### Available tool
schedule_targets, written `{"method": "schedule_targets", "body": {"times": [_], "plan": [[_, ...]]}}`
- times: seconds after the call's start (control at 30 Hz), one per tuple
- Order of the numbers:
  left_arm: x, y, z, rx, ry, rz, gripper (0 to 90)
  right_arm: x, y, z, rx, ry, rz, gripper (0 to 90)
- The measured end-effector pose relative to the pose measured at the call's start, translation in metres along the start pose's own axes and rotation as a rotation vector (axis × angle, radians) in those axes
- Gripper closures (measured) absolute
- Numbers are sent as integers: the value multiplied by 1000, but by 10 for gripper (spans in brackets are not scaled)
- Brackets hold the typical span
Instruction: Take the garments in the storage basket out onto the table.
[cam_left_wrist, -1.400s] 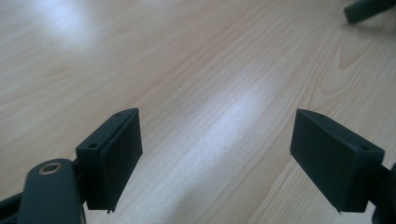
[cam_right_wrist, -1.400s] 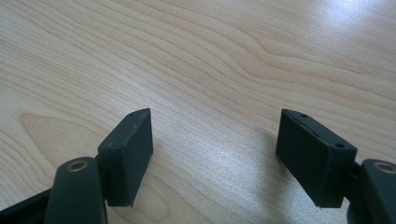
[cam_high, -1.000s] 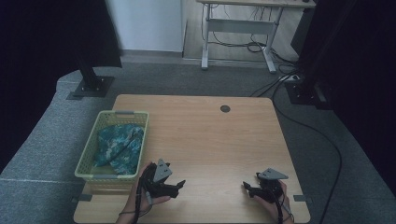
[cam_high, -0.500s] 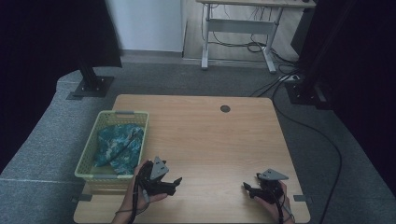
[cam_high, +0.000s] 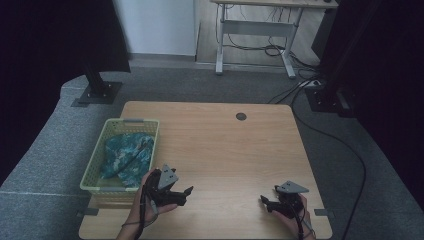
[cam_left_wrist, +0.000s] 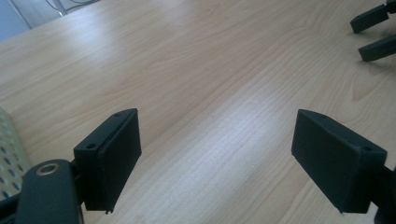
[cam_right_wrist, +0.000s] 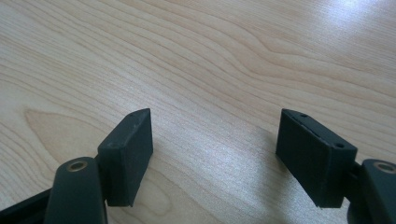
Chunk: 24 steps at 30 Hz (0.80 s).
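My left gripper hovers low over the wooden table near its front left, right beside the basket. It is open and empty; in the left gripper view only bare wood lies between the jaws. My right gripper rests near the front right edge, pointing left. It too is open with nothing in it, its jaws spread over bare wood in the right gripper view. A yellow-green mesh basket at the table's left holds a crumpled teal patterned cloth.
A small dark round grommet sits near the table's far edge. The right gripper's jaw tips show at the top right of the left gripper view, and the basket's wall at its bottom left. Black stands, cables and a white desk frame are on the floor beyond.
The left gripper's tips have crept slightly away from the table's front edge. The right gripper, basket and cloth have not moved.
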<state>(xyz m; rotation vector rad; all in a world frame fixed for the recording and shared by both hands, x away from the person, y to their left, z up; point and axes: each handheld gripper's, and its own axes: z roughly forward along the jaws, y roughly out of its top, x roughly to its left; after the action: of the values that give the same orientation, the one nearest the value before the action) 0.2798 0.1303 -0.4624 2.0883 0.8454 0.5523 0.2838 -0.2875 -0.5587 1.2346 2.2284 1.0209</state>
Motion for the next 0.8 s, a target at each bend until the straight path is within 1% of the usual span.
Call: {"method": "schedule_targets", "body": {"times": [0.13,0.17,0.23,0.43,0.57,0.6,0.73,0.8], "plan": [[5,1,-3,2,13,1,157,0,0,0,0,0,0,265],[8,0,-4,0,19,-8,156,0,0,0,0,0,0,265],[9,0,-5,2,23,-6,156,0,0,0,0,0,0,265],[16,-2,-11,-7,39,-21,155,0,0,0,0,0,0,265],[23,-3,-14,2,49,-30,155,0,0,0,0,0,0,265],[24,-3,-15,-2,51,-37,155,0,0,0,0,0,0,265],[28,-4,-18,-6,59,-42,155,0,0,0,0,0,0,265],[30,-3,-18,-9,55,-49,155,0,0,0,0,0,0,265]]}}
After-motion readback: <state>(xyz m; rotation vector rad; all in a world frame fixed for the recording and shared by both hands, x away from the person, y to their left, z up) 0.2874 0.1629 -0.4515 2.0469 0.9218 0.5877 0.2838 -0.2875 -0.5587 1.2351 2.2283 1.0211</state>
